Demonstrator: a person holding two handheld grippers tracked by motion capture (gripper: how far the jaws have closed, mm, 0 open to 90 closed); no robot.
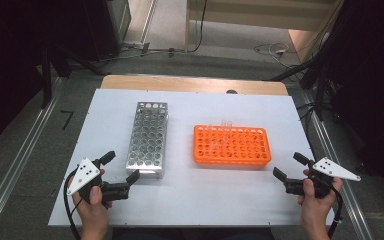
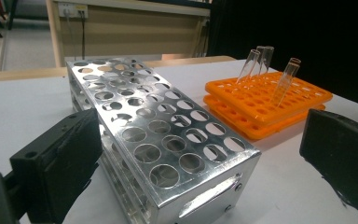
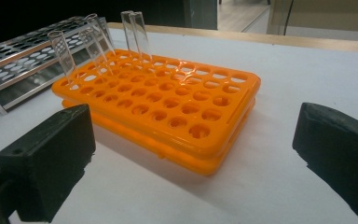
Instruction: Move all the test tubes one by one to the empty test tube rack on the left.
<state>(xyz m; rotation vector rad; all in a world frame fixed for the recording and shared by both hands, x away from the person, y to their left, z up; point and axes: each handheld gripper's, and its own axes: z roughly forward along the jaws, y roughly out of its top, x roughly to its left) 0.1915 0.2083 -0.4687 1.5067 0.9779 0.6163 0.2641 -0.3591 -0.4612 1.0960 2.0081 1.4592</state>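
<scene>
Beside orange rack (image 3: pixel 168 107): four clear tubes (image 3: pixel 137 35), faint from above.

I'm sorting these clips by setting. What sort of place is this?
Probably a lab-style recording bench, not a home: a white table carries a metal tube rack and an orange tube rack holding a few clear test tubes, with dark curtains and loose cables on the floor around it.

Left gripper (image 1: pixel 122 167) at 7 o'clock, jaws wide apart, aimed toward 2. Right gripper (image 1: pixel 290 166) at 4 o'clock, jaws spread, aimed toward 10. Both hand-held, low.
</scene>
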